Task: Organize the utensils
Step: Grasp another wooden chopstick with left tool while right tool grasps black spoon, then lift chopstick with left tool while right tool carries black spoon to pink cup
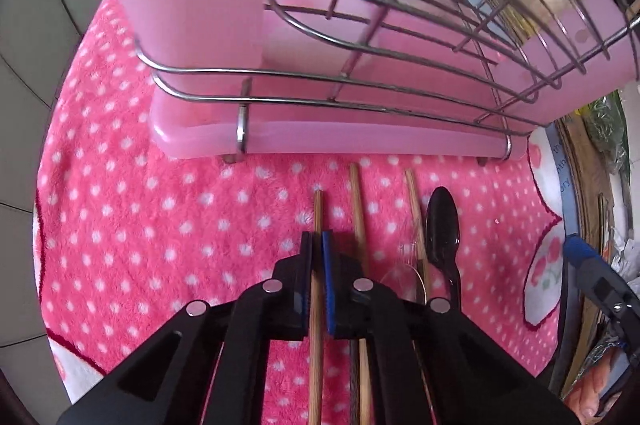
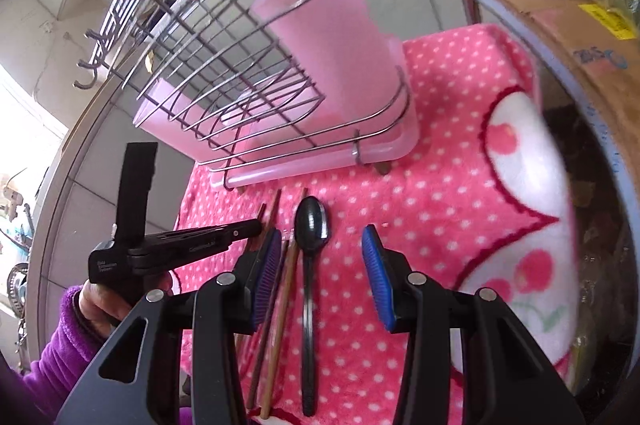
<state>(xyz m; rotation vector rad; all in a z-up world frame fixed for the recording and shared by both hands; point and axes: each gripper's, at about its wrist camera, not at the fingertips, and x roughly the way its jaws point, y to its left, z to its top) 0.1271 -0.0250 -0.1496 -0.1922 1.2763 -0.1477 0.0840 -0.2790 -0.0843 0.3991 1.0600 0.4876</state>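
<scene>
Both cameras sit low and close above the pink dotted cloth [image 1: 140,225], looking forward at the pink rack [image 1: 320,137]. Both see the rack, the chopsticks [image 2: 280,289] and the black spoon [image 2: 310,265].

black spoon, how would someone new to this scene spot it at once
Find the pink rack with wire bars standing on the pink dotted towel. In front of it lie thin sticks side by side, the chopsticks, and the black spoon is just right of them: the only dark, glossy piece, with an oval bowl.
</scene>
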